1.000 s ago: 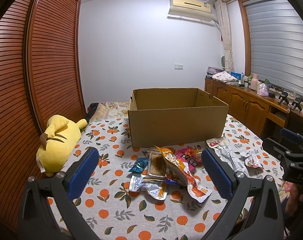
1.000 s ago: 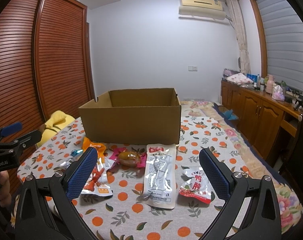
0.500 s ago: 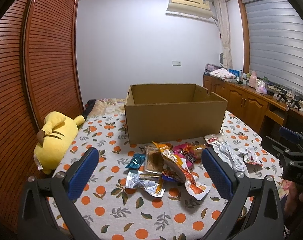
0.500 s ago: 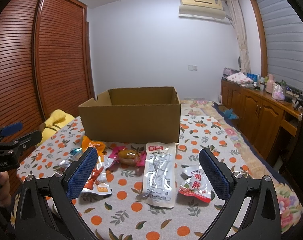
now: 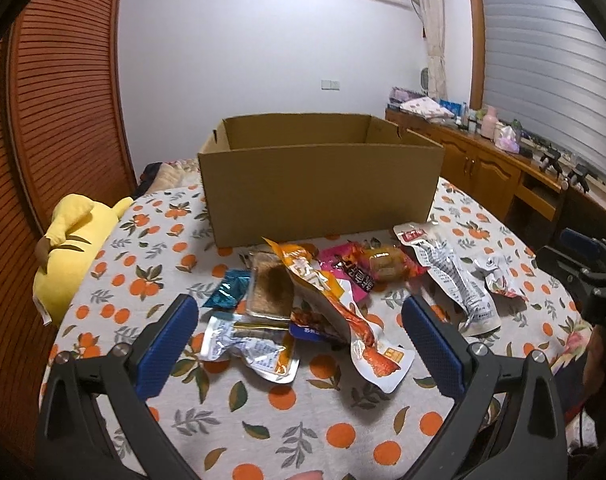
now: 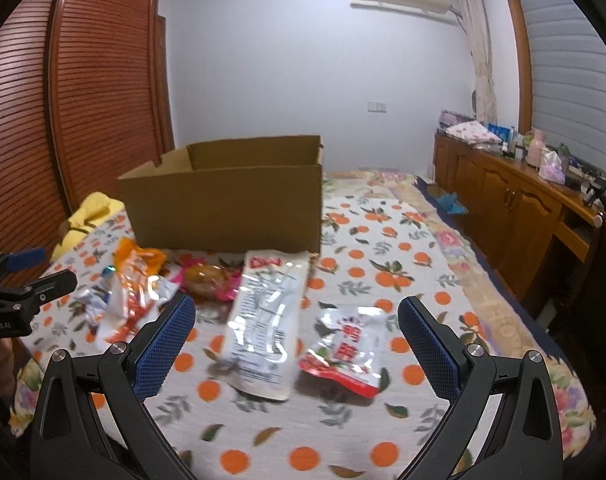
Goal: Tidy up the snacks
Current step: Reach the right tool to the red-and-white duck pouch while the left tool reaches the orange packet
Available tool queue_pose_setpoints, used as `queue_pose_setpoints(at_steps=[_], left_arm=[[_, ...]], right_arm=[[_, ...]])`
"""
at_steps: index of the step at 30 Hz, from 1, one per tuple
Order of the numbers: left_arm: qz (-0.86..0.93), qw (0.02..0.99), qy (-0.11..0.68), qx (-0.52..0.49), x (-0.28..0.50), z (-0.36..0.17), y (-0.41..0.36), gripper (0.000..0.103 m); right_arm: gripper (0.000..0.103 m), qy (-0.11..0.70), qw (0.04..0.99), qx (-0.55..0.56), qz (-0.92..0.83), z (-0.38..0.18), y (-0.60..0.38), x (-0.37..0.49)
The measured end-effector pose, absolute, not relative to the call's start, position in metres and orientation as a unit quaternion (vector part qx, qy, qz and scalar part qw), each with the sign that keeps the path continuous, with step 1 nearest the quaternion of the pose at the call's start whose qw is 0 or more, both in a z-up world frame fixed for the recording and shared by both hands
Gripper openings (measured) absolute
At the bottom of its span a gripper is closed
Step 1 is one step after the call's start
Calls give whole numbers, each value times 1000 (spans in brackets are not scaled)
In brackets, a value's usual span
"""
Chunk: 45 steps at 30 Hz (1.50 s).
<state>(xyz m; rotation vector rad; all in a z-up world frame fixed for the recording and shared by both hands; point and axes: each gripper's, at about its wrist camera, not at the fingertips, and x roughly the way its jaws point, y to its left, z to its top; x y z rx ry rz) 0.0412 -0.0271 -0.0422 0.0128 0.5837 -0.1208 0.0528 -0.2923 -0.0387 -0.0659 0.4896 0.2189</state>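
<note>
Hovering over the pile, both claws spread wide and empty, nothing in the cardboard box [image 5: 319, 184] that we can see from here.

Left gripper [image 5: 299, 334] hangs above the heaped snacks [image 5: 303, 300] on the orange-print cloth [image 5: 287, 420], straddling a long orange packet [image 5: 335, 312], a likely first pick since it lies on top. Right gripper [image 6: 297, 334] frames a silver pouch [image 6: 263, 316] and a red-and-white packet [image 6: 345, 350] lying just beside it, apart from the heap, so easy to take singly. That box sits right behind the snacks, open top, a short carry away.
</note>
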Motion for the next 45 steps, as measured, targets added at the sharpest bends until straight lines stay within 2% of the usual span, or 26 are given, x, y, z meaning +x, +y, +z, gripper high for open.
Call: queue_pose_setpoints(at_steps=[6,14,21,23,26,34,37,38,39,42,45], left_arm=[[-63,949,310,13,58,-51,-32,102],[-73,939,335,7,79,-61,-36,99],[-87,926,367,-4,96,-70,-38,96],[-90,922,376,-2,100,-74,-40,95],[-94,916,390,-10,105,-80,-39,86],[-85,906,414,6,122,-87,-46,84],[-78,904,420,26,129,-89,-53,73],[-76,904,419,33,130,-89,-54,63],[-74,904,419,39,130,-89,-55,49],[-81,907,411,35,129,-87,-51,39],[-93,906,412,24,129,-86,-43,34]], right_arm=[[99,270,955,-40,113,-52,-314,67],[79,343,930,-27,131,-80,-338,105],[75,397,907,-2,143,-104,-343,137],[74,397,907,-14,137,-106,-341,140],[73,398,907,-56,125,-108,-333,141],[64,389,909,-85,123,-111,-327,141],[64,387,910,-88,123,-111,-327,139],[64,387,910,-87,123,-111,-327,139],[64,387,910,-88,123,-111,-326,139],[64,386,910,-90,123,-111,-326,139],[64,386,910,-90,123,-111,-326,139]])
